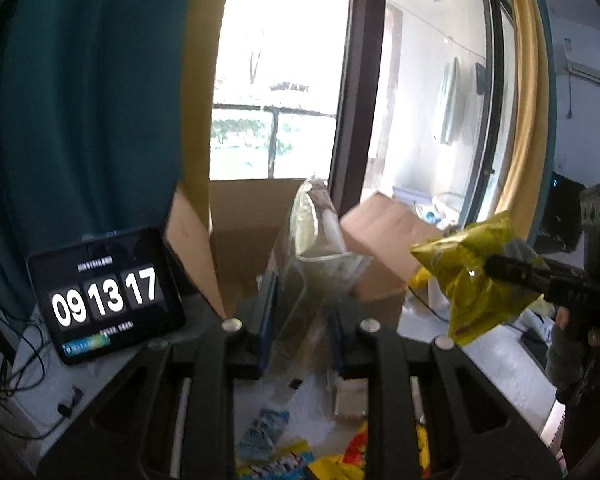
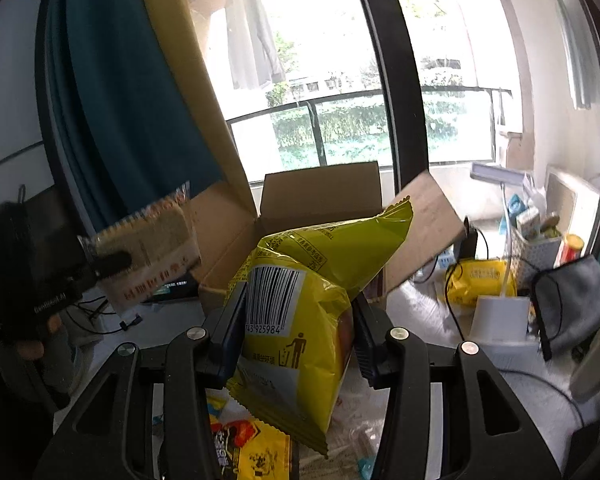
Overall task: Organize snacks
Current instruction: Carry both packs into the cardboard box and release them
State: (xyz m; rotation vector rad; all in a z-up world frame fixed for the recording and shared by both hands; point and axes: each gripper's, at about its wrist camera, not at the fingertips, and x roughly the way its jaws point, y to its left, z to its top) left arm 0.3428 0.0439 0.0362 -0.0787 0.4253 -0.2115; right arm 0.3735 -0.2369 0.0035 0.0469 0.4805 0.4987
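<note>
Reading 743 925984 under its barcode, the yellow snack bag [image 2: 296, 320] sits clamped in the right tongs [image 2: 300, 332]; left tongs [image 1: 300, 332] pinch a clear packet [image 1: 320, 236], both angled downward toward the cardboard box [image 2: 320, 196].

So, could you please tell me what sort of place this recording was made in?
Most likely a lived-in apartment room beside a balcony: a sliding glass door opens onto a balcony railing, teal curtains hang beside it, and a cardboard box sits on a cluttered table.

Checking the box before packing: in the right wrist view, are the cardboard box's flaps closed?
No, the cardboard box stands open behind the yellow snack bag, with its flaps folded up and outward.
</note>
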